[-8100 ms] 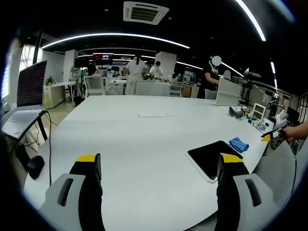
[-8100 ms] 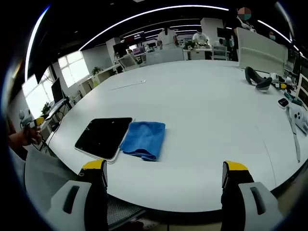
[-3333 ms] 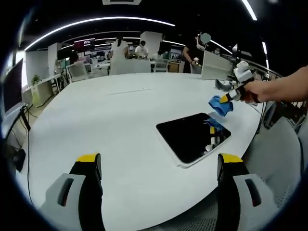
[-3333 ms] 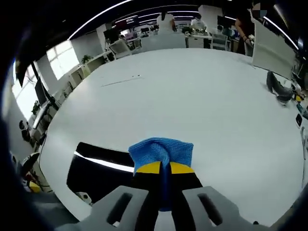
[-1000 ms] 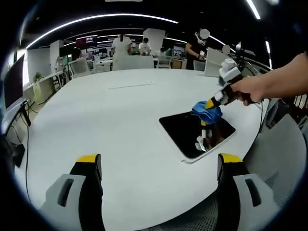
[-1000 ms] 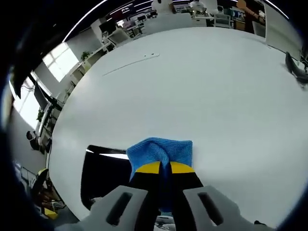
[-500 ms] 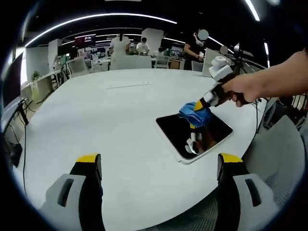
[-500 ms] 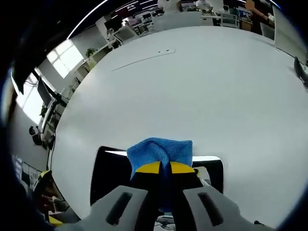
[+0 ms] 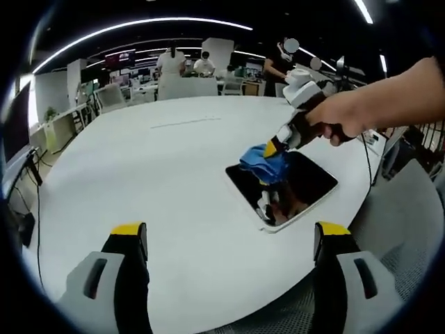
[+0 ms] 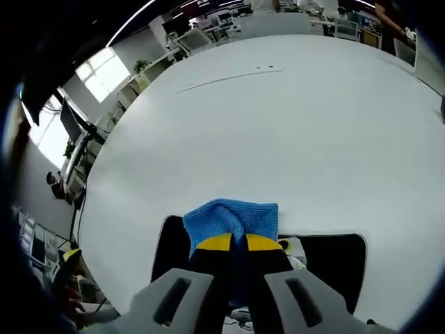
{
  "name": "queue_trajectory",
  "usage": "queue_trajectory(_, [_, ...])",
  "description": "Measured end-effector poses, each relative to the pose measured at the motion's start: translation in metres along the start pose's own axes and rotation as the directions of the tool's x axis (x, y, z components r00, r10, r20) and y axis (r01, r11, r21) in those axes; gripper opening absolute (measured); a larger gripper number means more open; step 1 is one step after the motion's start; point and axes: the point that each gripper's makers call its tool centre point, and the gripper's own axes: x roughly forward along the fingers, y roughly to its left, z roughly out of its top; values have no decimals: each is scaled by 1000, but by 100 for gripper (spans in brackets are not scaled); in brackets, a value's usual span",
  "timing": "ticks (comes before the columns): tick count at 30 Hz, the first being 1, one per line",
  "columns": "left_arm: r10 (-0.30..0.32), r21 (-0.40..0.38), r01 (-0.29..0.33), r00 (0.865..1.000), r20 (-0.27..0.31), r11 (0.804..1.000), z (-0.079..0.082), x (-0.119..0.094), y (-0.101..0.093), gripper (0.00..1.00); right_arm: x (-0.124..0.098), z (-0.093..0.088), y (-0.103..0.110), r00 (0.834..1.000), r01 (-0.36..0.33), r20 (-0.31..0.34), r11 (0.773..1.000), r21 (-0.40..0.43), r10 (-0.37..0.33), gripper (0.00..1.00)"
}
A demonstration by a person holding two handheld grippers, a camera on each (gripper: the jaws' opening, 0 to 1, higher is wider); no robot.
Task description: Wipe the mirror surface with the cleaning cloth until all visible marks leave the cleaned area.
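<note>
A dark rectangular mirror (image 9: pixel 306 186) with a white rim lies flat on the white table (image 9: pixel 160 181) near its right edge. A blue cleaning cloth (image 9: pixel 263 163) rests on the mirror's left part, pinched by my right gripper (image 9: pixel 272 148), which a hand holds from the right. In the right gripper view the blue cloth (image 10: pixel 231 219) bulges from between the shut yellow-tipped jaws of my right gripper (image 10: pixel 232 243), with the mirror (image 10: pixel 332 264) beneath. My left gripper (image 9: pixel 229 233) hangs open over the table's near edge, short of the mirror.
People stand at desks (image 9: pixel 182 64) beyond the table's far side. A thin white strip (image 10: pixel 233 78) lies on the table far from the mirror. A monitor (image 9: pixel 15 120) stands at the left. The table's rounded edge (image 9: pixel 327 229) runs close to the mirror.
Over several seconds my right gripper picked up the cloth from beside the mirror. In the last second it has slid the cloth leftward across the mirror.
</note>
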Motion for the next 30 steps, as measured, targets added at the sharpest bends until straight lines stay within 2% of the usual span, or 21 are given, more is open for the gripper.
queue_trajectory(14, [-3,-10,3,1000,-14,1000,-3,2,0,98,17,6,39,999,-47,-20,998,-33,47,0])
queue_trajectory(16, [2,-19,-2,1000,-19,1000,-5,3,2,99,16,4,45,999,-49,-24,997,-66,48,0])
queue_trajectory(17, [7,-18,-7,1000,-16,1000,-4,3,3,99,15,4,42,999,-30,-29,994,-105,27,0])
queue_trajectory(24, [13,-9,-13,1000,-14,1000,-4,2,4,98,18,8,51,998,-60,-28,996,-66,58,0])
queue_trajectory(26, [18,-8,-18,1000,-14,1000,-4,2,5,98,19,8,55,998,-60,-18,996,-73,59,0])
queue_trajectory(28, [19,-5,-19,1000,-13,1000,-4,2,5,98,20,9,54,999,-43,-13,992,-119,42,0])
queue_trajectory(30, [22,-11,-22,1000,-8,1000,-3,1,5,97,18,7,56,999,-38,-9,992,-120,37,0])
